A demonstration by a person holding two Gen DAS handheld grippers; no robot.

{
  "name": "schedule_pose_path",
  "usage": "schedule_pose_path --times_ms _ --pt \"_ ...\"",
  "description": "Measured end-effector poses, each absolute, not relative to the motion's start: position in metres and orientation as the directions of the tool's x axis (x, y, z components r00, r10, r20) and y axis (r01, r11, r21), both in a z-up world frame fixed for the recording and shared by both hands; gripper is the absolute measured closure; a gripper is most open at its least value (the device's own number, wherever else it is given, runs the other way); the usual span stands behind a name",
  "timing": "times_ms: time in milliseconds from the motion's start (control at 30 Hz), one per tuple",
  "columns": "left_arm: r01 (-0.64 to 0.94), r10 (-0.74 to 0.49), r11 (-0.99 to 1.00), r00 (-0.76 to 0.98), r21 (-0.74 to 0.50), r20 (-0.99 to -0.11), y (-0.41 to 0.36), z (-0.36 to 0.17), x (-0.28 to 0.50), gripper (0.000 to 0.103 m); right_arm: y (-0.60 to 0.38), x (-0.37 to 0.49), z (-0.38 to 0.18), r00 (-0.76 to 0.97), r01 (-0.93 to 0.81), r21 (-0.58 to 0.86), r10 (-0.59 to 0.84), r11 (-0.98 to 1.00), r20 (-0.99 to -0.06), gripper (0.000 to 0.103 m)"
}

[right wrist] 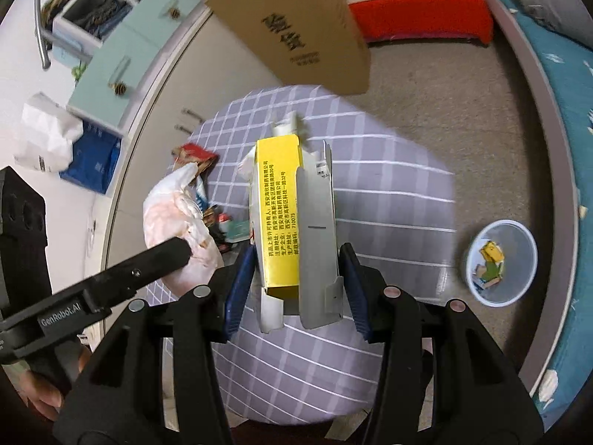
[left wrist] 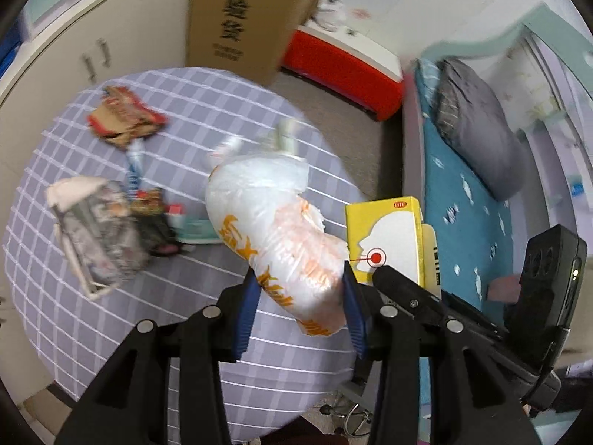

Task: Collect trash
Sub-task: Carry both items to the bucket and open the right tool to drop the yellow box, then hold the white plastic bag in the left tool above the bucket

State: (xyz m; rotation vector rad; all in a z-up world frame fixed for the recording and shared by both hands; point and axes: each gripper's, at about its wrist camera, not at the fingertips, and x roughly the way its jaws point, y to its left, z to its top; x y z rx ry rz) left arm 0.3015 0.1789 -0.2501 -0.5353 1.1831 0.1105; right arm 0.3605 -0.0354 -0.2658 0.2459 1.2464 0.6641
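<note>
My left gripper [left wrist: 300, 296] is shut on a white plastic bag with orange print [left wrist: 274, 237] and holds it above the checked table [left wrist: 92, 326]. The bag also shows in the right wrist view [right wrist: 174, 222]. My right gripper [right wrist: 296, 282] is shut on a yellow cardboard box [right wrist: 281, 215] with open end flaps, held above the table [right wrist: 389, 200]. The box shows in the left wrist view [left wrist: 385, 237] beside the bag. More trash lies on the table: a torn red and brown carton [left wrist: 122, 118], a crumpled wrapper bundle [left wrist: 96, 237] and small dark scraps [left wrist: 155, 222].
A pale blue bin [right wrist: 500, 263] with coloured scraps inside stands on the floor to the right of the table. A tall brown cardboard box [left wrist: 244, 18] stands behind the table. A red bench [left wrist: 344, 70] and a bed with a teal cover [left wrist: 463, 200] are at the right.
</note>
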Motion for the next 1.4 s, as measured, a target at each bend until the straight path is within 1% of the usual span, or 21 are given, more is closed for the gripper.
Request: schedule_pose_path --times_ms 367,500,700,833,867,900,967,1167,1400 --pt "-0.091 -0.298 0.931 0.37 -0.354 -0.88 0.022 -0.23 0.337 0.062 -0.198 0.351 -0.243 0.351 -0.153 0.503 0.522 0.851 -0.777 0.056" --pt "-0.013 -0.327 0.936 0.347 -0.353 -0.879 -0.023 -0.229 0.347 0.062 -0.237 0.346 -0.241 0.395 -0.091 0.502 0.494 0.86 -0.774 0.056" --pt "0.072 -0.349 0.936 0.324 -0.345 -0.879 -0.075 -0.229 0.361 0.062 -0.289 0.343 -0.239 0.448 -0.03 0.495 0.455 0.868 -0.77 0.056" --pt "0.103 -0.351 0.936 0.315 -0.336 -0.882 -0.096 -0.23 0.37 0.062 -0.315 0.345 -0.24 0.471 0.001 0.498 0.439 0.867 -0.766 0.056" --pt "0.109 -0.35 0.937 0.313 -0.333 -0.883 -0.102 -0.23 0.372 0.062 -0.32 0.345 -0.24 0.478 0.002 0.502 0.44 0.865 -0.76 0.053" --pt "0.116 -0.348 0.937 0.31 -0.328 -0.884 -0.107 -0.23 0.375 0.062 -0.324 0.346 -0.24 0.489 0.002 0.504 0.439 0.864 -0.754 0.053" --pt "0.126 -0.346 0.938 0.304 -0.323 -0.887 -0.113 -0.231 0.378 0.062 -0.331 0.349 -0.241 0.507 0.018 0.496 0.419 0.868 -0.753 0.034" --pt "0.168 -0.347 0.936 0.295 -0.309 -0.89 -0.131 -0.23 0.382 0.061 -0.347 0.35 -0.24 0.534 0.042 0.501 0.404 0.865 -0.743 0.034" --pt "0.225 -0.356 0.928 0.298 -0.297 -0.886 -0.153 -0.221 0.387 0.061 -0.356 0.34 -0.217 0.603 0.033 0.443 0.336 0.896 -0.724 0.033"
